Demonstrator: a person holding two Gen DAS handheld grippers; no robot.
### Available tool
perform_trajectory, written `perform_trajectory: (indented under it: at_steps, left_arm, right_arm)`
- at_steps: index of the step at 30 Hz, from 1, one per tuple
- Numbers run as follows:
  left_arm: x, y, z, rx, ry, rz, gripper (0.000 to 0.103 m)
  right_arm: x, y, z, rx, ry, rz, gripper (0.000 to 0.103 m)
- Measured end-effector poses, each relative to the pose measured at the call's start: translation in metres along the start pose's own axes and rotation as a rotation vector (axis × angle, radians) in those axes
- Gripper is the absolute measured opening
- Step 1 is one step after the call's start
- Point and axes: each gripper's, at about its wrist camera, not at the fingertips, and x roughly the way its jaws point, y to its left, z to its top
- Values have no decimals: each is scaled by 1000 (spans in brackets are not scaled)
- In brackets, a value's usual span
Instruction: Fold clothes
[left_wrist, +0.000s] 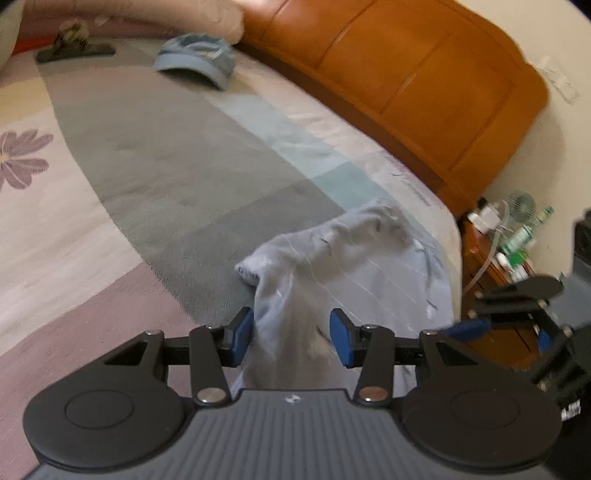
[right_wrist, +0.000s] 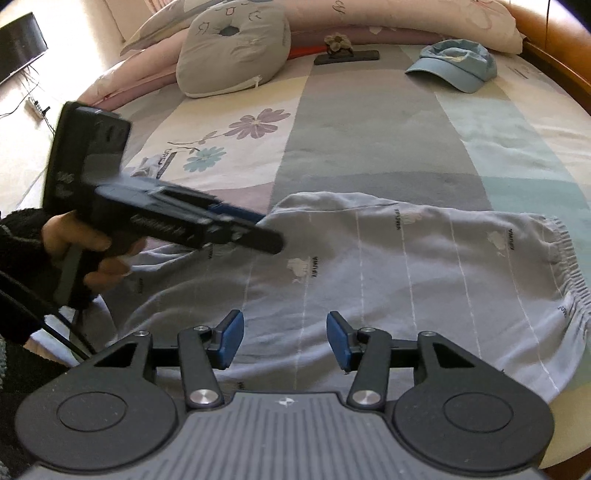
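Spread across the bed (right_wrist: 369, 122) is a striped, flowered sheet, and on its near edge lie the pale grey pants (right_wrist: 388, 266), folded once lengthwise, elastic waistband to the right and legs running left. A blue cap (right_wrist: 458, 70) and a grey pillow (right_wrist: 229, 48) sit well apart near the headboard.

Our right tool (right_wrist: 284, 339) hangs above the middle of the pants with its blue pads apart and nothing between them. Our left tool (left_wrist: 291, 336), also partly open, has loose cloth from the leg end bunched between its pads (left_wrist: 242, 332); the cloth brushes the left pad but we judge it is not pinched.

We judge the step to be the crosswise fold, leg end carried over to the waistband. To do it well, we should close the left tool on both layers at the cuff, not just the top one. The right tool should pin or grip the near edge so the fold line stays straight. Then we lift low, keeping the cloth taut so the bunched cuff flattens.
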Motion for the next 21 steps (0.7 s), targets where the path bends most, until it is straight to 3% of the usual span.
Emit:
perform_trajectory:
  at_steps: [12, 17, 21]
  left_arm:
    - [-8, -52, 0, 8, -10, 68, 55]
    - [15, -52, 4, -56, 9, 84, 55]
    - [26, -45, 16, -98, -26, 109, 55]
  right_arm:
    - [4, -60, 3, -16, 0, 102, 55]
    - [5, -80, 8, -13, -11, 138, 55]
    - [2, -89, 7, -16, -20, 139, 55]
